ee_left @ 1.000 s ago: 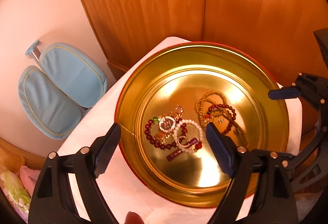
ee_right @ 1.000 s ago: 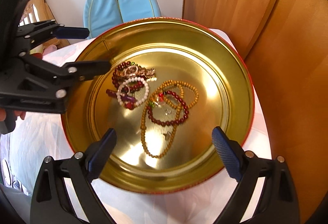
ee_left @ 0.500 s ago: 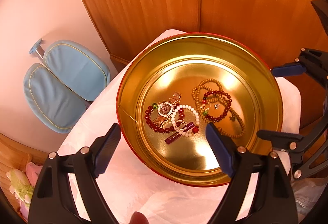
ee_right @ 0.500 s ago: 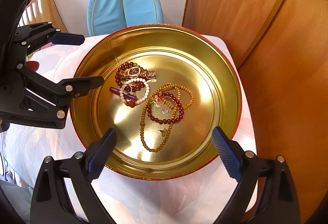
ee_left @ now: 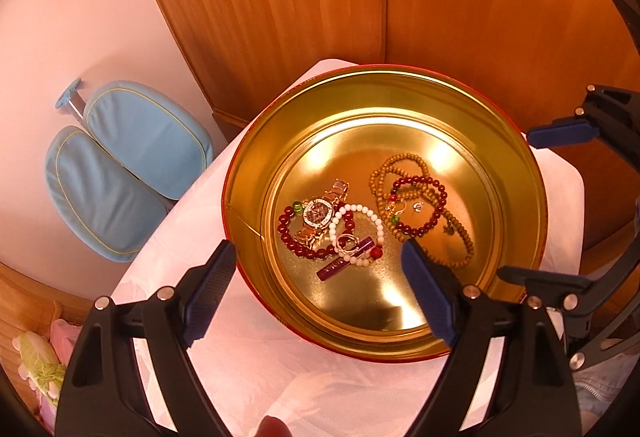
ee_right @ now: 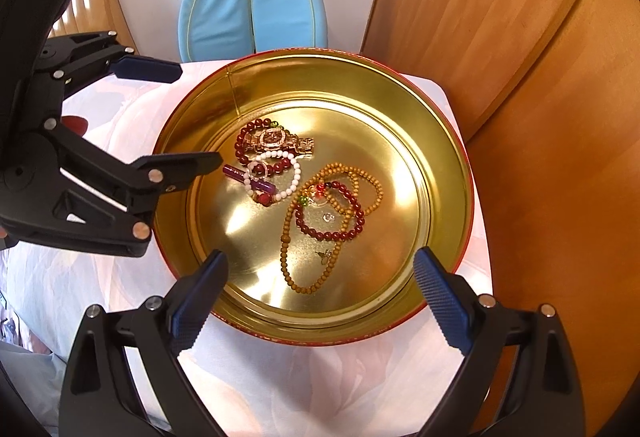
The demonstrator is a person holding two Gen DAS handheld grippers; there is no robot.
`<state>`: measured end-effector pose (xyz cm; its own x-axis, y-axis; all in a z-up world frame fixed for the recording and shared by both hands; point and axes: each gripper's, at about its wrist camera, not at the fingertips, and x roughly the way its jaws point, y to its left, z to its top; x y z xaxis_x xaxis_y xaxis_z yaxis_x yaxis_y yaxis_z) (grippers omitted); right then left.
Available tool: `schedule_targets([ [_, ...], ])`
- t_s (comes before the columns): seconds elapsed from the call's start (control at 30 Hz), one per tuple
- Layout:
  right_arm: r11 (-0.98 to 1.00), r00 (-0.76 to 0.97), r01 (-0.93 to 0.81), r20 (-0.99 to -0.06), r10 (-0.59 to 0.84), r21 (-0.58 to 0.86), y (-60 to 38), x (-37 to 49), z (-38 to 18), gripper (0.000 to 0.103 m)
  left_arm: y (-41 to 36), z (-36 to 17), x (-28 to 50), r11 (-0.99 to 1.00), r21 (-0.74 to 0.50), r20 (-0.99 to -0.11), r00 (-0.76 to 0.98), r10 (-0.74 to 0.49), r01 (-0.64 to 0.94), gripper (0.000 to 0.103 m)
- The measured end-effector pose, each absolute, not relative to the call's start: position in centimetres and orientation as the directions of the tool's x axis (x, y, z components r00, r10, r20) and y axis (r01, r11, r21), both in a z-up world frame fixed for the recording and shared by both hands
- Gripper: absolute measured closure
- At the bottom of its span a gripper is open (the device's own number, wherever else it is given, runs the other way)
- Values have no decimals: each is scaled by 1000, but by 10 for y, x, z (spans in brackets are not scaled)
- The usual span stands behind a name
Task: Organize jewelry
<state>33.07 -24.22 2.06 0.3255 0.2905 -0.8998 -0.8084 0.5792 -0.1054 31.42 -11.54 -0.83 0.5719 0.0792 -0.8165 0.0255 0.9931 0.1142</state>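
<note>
Both the left tongs point(ee_left: 316, 277) and the right tongs point(ee_right: 320, 285) gape wide and empty above the round gold tin point(ee_right: 448, 141) holding a watch, beaded bracelets and necklace on the white-clothed counter point(ee_right: 340, 377).

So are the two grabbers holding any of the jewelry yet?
No. The left gripper and right gripper are both open and empty; all the jewelry lies in the gold tin.
</note>
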Motion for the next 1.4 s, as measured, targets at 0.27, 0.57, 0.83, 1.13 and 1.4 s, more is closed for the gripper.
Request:
schedule_targets([
  [0.27,573,323,-812,-905,278,-114,-241,328,19,9,-112,-7,315,994,104,-816,573,72,23,21],
  [0.57,575,321,-810,-906,275,-112,-241,327,17,9,-109,-9,317,997,78,-821,569,54,17,21],
  [0.83,578,317,-809,-909,272,-109,-242,327,15,9,-106,-13,319,998,67,-824,564,55,2,16],
  [1.13,584,315,-805,-909,272,-104,-243,327,13,9,-107,-12,320,998,68,-821,568,56,0,14],
  [1.4,582,314,-807,-909,275,-103,-242,327,12,8,-108,-12,319,999,33,-824,567,13,24,7],
])
